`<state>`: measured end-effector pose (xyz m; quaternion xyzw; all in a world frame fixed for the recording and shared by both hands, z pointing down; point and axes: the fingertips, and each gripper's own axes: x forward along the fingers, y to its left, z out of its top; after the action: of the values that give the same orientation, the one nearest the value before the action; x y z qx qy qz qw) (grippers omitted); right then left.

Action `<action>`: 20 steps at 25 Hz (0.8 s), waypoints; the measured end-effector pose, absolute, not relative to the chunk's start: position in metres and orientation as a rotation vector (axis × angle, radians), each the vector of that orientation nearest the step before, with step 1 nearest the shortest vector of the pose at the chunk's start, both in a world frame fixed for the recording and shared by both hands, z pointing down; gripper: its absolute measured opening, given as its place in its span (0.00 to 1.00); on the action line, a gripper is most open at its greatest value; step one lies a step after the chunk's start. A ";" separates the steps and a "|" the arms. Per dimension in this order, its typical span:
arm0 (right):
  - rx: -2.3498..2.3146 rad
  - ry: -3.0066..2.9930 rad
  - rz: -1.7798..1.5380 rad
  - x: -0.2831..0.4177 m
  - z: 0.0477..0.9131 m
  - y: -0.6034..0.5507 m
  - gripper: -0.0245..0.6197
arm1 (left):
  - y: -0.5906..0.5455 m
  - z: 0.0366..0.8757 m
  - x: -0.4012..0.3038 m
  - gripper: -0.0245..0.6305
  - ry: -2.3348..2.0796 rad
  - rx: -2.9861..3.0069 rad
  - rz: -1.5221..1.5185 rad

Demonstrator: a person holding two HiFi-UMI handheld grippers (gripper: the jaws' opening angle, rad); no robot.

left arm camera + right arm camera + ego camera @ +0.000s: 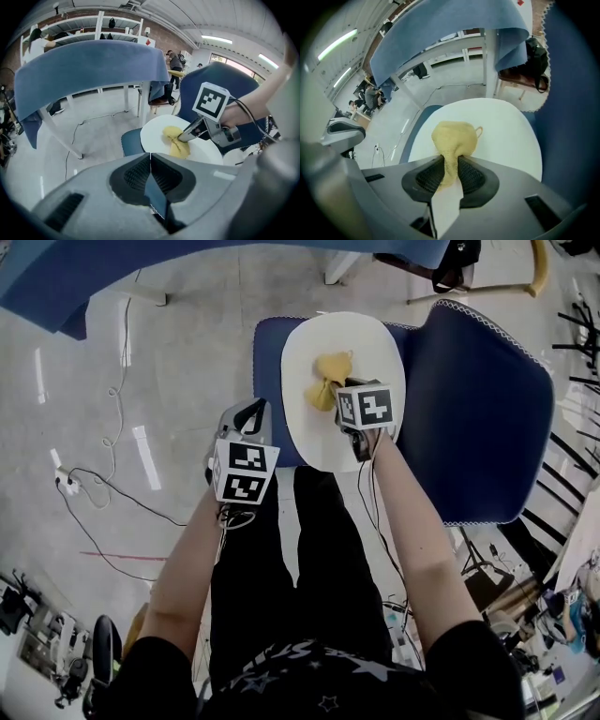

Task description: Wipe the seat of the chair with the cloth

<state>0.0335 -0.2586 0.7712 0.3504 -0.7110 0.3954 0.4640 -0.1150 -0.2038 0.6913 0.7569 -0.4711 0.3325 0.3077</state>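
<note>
Yellow cloth [452, 136] is clenched by its bunched end between the jaws of the right gripper [451, 165] and is laid near the middle of the white chair seat [511, 136]. The left gripper [150, 161] is held just beside the seat's left edge, its jaws closed on nothing. Since only a small end is gripped, the cloth could be pulled out if it is dragged hard, and the seat's edges could be left unwiped

I see the cloth [453, 136] between the fingers [429, 176] of my right gripper [451, 164], on the seat [506, 136] ahead; the cover [154, 193] edge sits between my left gripper [150, 157] fingers [133, 176].
</note>
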 end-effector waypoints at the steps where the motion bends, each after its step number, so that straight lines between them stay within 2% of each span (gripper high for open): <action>1: 0.889 -1.726 0.977 0.044 0.771 -0.260 0.18 | -0.205 0.690 -0.114 0.07 -1.245 2.007 0.879; 13: 1.080 -1.526 0.928 0.148 0.765 -0.260 0.18 | -0.201 0.681 -0.090 0.07 -1.209 2.047 0.893; 17: 1.093 -1.536 0.933 0.148 0.756 -0.250 0.18 | -0.199 0.680 -0.087 0.07 -1.215 2.047 0.897; 20: 1.024 -1.608 0.929 0.125 0.745 -0.235 0.18 | -0.198 0.678 -0.088 0.07 -1.248 2.022 0.893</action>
<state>0.1246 -0.2351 0.7449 0.4214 -0.6615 0.3823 0.4886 -0.0883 -0.1976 0.6775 0.7606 -0.4696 0.3360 0.2969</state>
